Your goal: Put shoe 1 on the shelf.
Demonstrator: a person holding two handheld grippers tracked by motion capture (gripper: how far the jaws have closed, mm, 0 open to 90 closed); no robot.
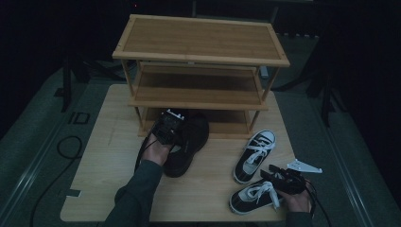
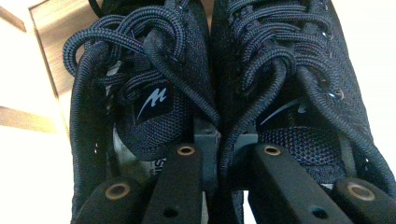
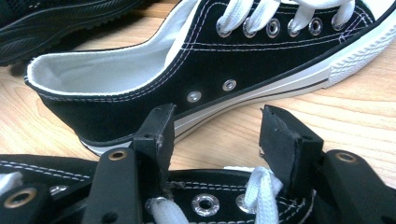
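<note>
- Forearms come in at the near table (image 1: 108,198) edge; on the left, the left gripper (image 1: 169,126) is clamped narrow on the black trainers (image 1: 189,142), pinching the two inner collars together so both travel as one.
- Seen from the left gripper view, the jaws sit inside the two shoe mouths, laces (image 2: 154,42) spilling loose on either side; that looks a snagging risk to me.
- Trainers point toes-first at the bottom shelf (image 1: 227,124) of the rack (image 1: 201,40), their toes just at its front edge, heels on the table. I'd judge they are being slid in there.
- Room looks fair: the shelf's right part is bare, but the middle shelf (image 1: 198,97) overhangs low, so the gripper must stay flat.
- Further right, two canvas shoes (image 1: 254,156) lie apart on the table, near its right edge.
- Right gripper (image 1: 279,182) hovers with jaws wide over the nearer canvas shoe (image 3: 201,196), gripping nothing.
</note>
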